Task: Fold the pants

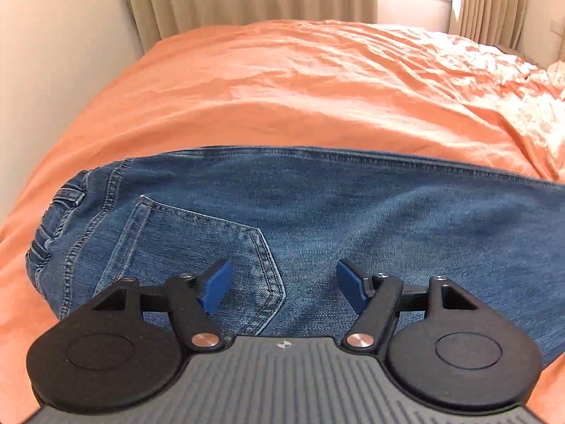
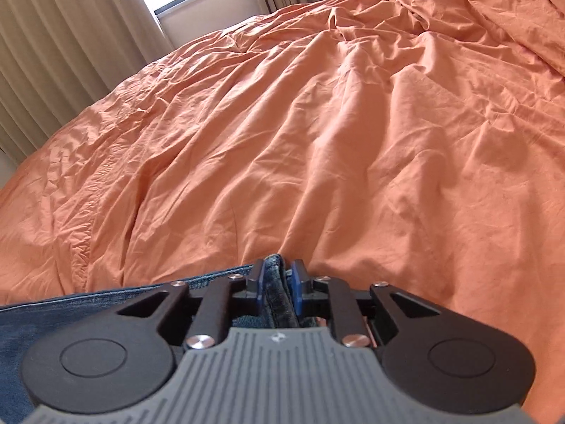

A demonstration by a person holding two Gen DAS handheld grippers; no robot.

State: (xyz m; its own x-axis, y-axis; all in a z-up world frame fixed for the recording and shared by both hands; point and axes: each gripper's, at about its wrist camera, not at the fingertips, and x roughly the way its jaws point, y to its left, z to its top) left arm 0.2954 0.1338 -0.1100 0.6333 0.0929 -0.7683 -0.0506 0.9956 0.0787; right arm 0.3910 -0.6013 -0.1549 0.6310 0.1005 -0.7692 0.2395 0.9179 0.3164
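the pants [image 1: 317,219], blue jeans, lie flat across the near part of the orange bedspread [image 1: 282,88], already doubled leg over leg by the look of it, with the elastic waistband [image 1: 53,222] toward the left end and a back pocket [image 1: 197,247] facing up just inside the waistband. the left gripper [image 1: 284,284] hangs over the denim just past that pocket, on the side away from the waistband, its blue pads spread wide with nothing between them and no cloth pinched. the right gripper [image 2: 278,288] sits at the end of the pants farthest from the waistband, its jaws drawn in on a thick bunched edge of denim, likely the leg hems [image 2: 279,282], which stands up between the pads; the pads appear to press on it. judging from this, the step in hand is the crosswise fold: the hem end is taken up and is to be carried toward the waistband. the next move calls for the left gripper to pin or pinch the cloth near the pocket, so the pants do not slide on the bedspread while the right lifts its end over.
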